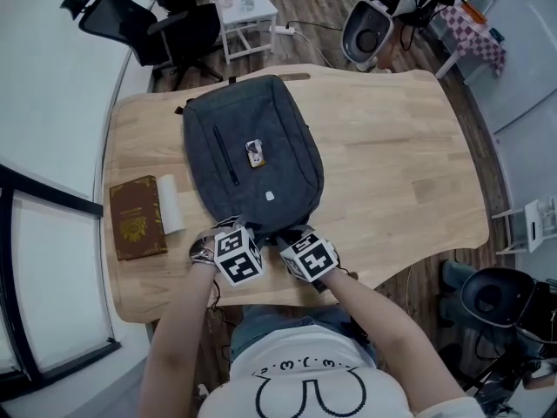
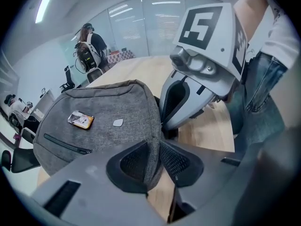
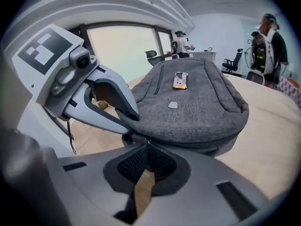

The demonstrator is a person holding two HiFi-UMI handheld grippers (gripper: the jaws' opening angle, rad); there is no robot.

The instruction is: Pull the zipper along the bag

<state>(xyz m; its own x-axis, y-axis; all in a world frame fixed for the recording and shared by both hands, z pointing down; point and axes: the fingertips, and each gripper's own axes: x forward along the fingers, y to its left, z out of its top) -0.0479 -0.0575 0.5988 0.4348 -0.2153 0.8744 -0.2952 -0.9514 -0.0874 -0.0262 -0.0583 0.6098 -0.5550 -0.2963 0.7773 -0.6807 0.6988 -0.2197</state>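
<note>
Office room, wood floor, pale wooden tabletop [image 1: 392, 164] seen from above. A grey bag [image 1: 252, 159] is laid flat on it, toward the left half, its far end near the far edge. A small picture card [image 1: 255, 153] is stuck on top of the bag, and a dark slanted pocket zip is seen left of the card. A brown book [image 1: 137, 218] and a white roll [image 1: 171, 204] are placed left of the bag, the roll between book and bag. Black chairs [image 1: 139, 20] are parked beyond the bag's far end.

Both claws are held at the bag's near end, side by side. The left claw [image 2: 155, 157] is clenched on a fold of the bag's grey fabric at the near edge. The right claw [image 3: 146, 150] is clenched on the zipper pull [image 3: 147, 143] at the seam under the bag's near rim, the jaws pressed together.
</note>
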